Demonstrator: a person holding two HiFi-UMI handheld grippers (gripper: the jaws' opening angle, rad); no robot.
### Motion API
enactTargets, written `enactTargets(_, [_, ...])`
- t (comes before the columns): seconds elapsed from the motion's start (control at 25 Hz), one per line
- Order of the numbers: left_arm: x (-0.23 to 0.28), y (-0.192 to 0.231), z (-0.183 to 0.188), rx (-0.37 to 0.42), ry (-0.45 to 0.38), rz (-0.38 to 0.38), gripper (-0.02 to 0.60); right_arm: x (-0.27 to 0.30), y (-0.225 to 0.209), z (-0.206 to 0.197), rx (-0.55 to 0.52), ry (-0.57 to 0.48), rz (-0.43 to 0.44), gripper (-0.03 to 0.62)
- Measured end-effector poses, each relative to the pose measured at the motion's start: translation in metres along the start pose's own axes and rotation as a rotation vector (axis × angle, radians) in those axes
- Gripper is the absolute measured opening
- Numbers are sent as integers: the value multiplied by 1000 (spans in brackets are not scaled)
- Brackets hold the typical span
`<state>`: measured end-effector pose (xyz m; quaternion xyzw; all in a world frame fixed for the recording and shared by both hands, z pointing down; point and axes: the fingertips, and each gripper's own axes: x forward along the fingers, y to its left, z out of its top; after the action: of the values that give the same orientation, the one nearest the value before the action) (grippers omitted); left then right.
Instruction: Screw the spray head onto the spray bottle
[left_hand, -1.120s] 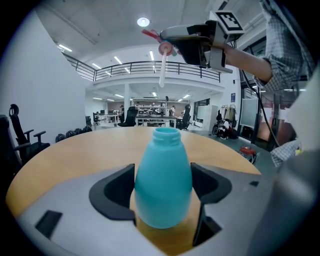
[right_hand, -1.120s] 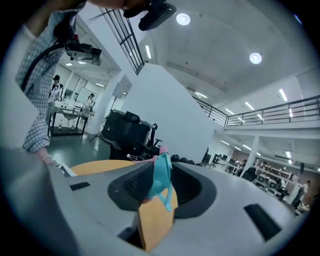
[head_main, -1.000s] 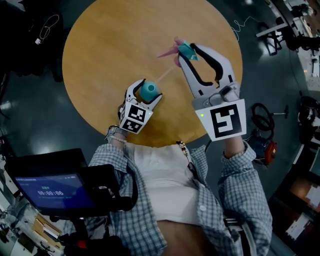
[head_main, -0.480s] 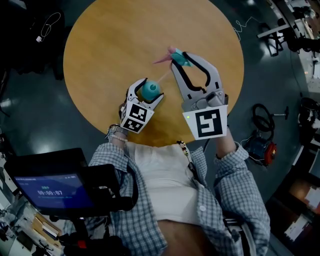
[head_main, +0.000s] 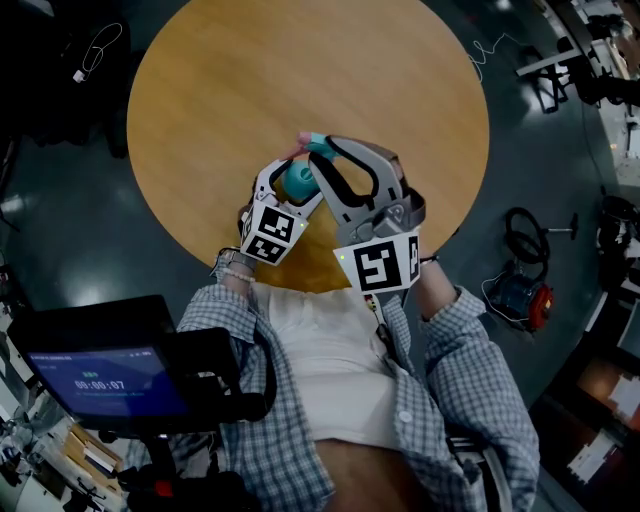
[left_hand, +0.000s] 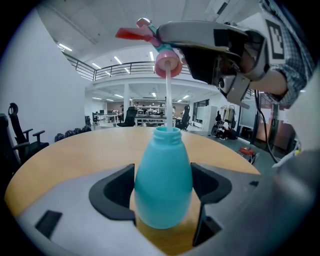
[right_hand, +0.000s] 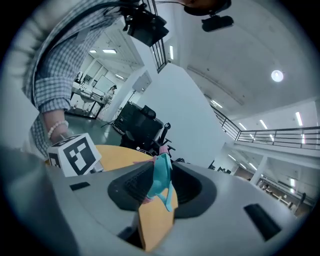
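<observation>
The left gripper (left_hand: 163, 191) is clenched on the body of the teal bottle (left_hand: 163, 175), which stands upright near the tabletop's (head_main: 260, 80) near edge with its mouth open. The right gripper (right_hand: 160, 187) grasps the spray head (left_hand: 167, 61) directly above the bottle, cap not yet on the neck. Its 1 white tube (left_hand: 168, 102) hangs down to the bottle's mouth.
</observation>
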<state>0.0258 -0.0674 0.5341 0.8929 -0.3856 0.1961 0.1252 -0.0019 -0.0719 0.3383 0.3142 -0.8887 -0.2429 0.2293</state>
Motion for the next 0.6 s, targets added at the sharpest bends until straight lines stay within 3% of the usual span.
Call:
enactTargets(0.24, [-1, 1, -1, 0, -4, 0, 362, 13, 44, -23, -82, 22, 19, 109])
enactTargets(0.6, [-1, 1, -2, -2, -4, -2, 362, 20, 63, -42, -91, 37, -14, 109])
